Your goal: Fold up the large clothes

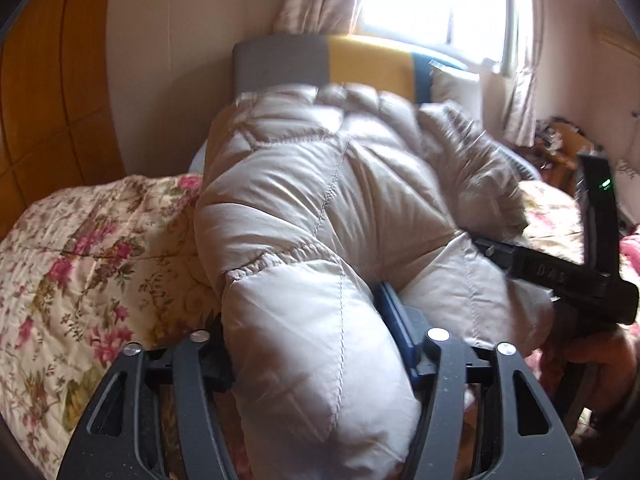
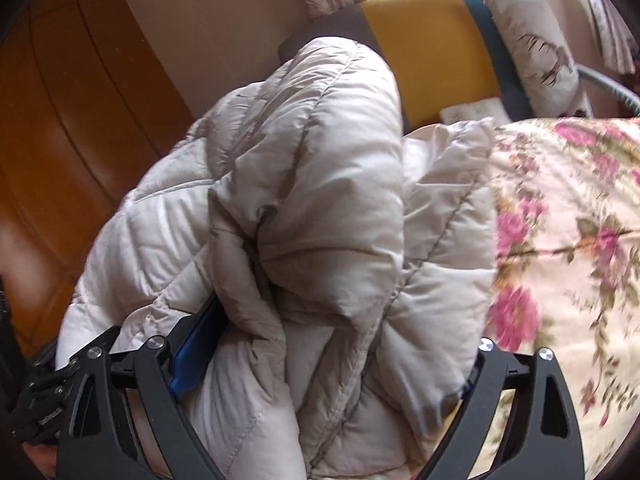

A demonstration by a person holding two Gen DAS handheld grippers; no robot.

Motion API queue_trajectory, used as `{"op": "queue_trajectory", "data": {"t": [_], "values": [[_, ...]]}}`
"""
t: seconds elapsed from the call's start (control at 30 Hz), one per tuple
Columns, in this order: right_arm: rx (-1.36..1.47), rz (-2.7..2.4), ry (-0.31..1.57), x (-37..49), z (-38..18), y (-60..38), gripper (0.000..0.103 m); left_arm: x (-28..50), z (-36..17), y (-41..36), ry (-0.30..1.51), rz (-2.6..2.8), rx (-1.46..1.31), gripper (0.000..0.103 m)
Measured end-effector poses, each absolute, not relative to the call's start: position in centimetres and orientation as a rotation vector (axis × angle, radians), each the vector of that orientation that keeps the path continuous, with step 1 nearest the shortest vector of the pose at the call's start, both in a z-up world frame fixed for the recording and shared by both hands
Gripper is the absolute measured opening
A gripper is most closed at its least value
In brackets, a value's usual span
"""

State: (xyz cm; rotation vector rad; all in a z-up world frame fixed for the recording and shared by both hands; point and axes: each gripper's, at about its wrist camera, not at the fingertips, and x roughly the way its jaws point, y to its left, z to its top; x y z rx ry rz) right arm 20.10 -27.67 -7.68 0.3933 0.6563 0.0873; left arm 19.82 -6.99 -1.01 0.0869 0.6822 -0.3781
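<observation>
A puffy beige quilted down jacket (image 1: 320,184) is bunched up above the floral bedspread (image 1: 80,248). My left gripper (image 1: 320,344) is shut on a thick fold of the jacket, which fills the space between its fingers; one blue pad (image 1: 394,312) shows. My right gripper (image 2: 328,356) is shut on another thick bundle of the jacket (image 2: 312,184); its blue pad (image 2: 196,344) shows at the left. The right gripper's black body also shows in the left wrist view (image 1: 560,276), at the jacket's right side.
The bed has a grey, yellow and blue headboard (image 1: 360,68) with a patterned pillow (image 2: 532,52) against it. A wooden wardrobe (image 1: 48,100) stands at the left. A bright window with curtains (image 1: 432,4) lies behind. Clutter (image 1: 560,140) sits at the far right.
</observation>
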Motion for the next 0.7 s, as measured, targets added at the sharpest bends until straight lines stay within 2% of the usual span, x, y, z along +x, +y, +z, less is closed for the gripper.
{"op": "queue_trajectory", "data": {"t": [0.03, 0.07, 0.13, 0.27, 0.37, 0.47, 0.5, 0.53, 0.63, 0.7], "values": [[0.381, 0.031, 0.655, 19.7, -7.7, -27.7, 0.101, 20.0, -1.5, -7.4, 0.691, -0.366, 0.105, 0.068], [0.371, 0.002, 0.658, 19.4, -7.5, -27.9, 0.101, 19.8, -2.0, -7.8, 0.691, -0.360, 0.119, 0.073], [0.298, -0.055, 0.638, 17.8, -6.2, -27.5, 0.101, 19.4, -2.6, -7.6, 0.666, -0.360, 0.119, 0.076], [0.110, -0.163, 0.457, 16.0, -1.0, -25.4, 0.101, 19.3, -3.2, -6.2, 0.665, -0.345, 0.029, 0.085], [0.078, -0.059, 0.403, 17.1, 2.4, -24.6, 0.101, 19.3, -3.2, -5.8, 0.681, -0.349, -0.027, 0.086], [0.024, 0.032, 0.465, 22.9, 4.5, -22.1, 0.101, 19.2, -2.9, -6.2, 0.686, -0.341, -0.007, 0.086], [0.008, 0.059, 0.495, 24.8, 4.3, -21.2, 0.098, 19.2, -2.7, -6.3, 0.689, -0.338, 0.001, 0.086], [-0.014, 0.069, 0.527, 27.2, 4.2, -19.8, 0.090, 19.2, -2.6, -6.4, 0.693, -0.338, 0.005, 0.086], [-0.104, 0.026, 0.652, 28.5, 2.7, -16.0, 0.077, 18.8, -2.1, -6.3, 0.698, -0.346, 0.016, 0.090], [-0.122, -0.072, 0.694, 30.0, 0.0, -16.2, 0.080, 18.6, -1.9, -6.1, 0.690, -0.358, 0.018, 0.095]]}}
